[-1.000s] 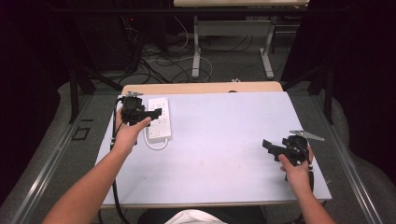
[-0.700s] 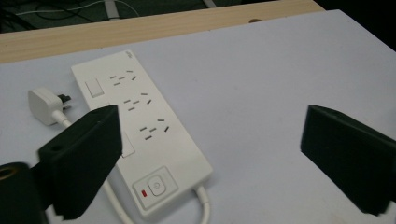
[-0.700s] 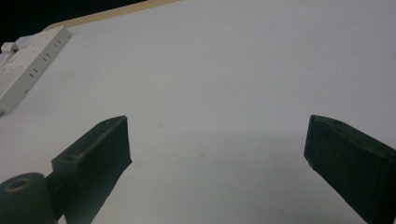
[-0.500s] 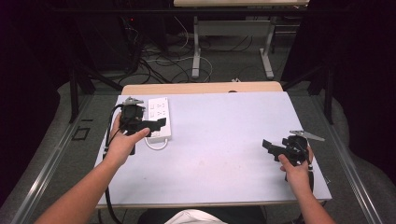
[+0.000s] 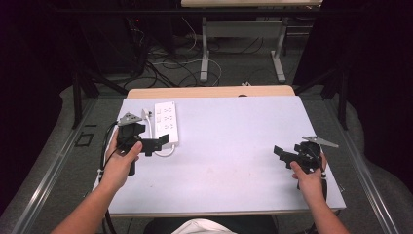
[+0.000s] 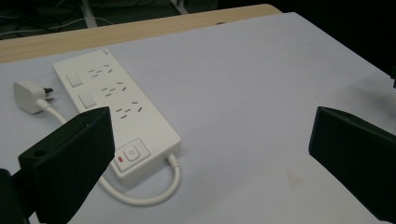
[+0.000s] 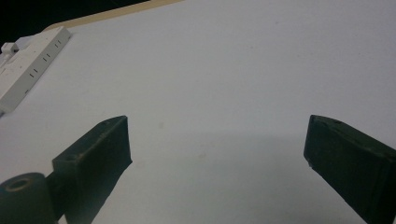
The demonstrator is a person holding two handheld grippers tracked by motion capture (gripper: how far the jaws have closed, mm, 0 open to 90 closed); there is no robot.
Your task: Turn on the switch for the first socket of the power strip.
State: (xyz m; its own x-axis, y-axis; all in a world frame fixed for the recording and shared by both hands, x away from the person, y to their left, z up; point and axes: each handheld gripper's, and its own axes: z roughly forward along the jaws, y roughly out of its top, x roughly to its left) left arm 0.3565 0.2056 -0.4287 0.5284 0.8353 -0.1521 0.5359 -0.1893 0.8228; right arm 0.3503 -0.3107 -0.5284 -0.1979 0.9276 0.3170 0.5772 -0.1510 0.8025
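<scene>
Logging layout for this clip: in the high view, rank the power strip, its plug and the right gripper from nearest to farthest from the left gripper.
1. Power strip, just ahead of the left gripper.
2. Plug, beside the strip's far end.
3. Right gripper, across the table.

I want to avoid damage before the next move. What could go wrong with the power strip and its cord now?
1. The left hand-held gripper is open beside the power strip; closing low there might press the switch.
2. The cord loops loose near that end, so it could snag and drag the strip.
3. The plug lies unplugged, prongs exposed; a sideways bump could bend them.
</scene>
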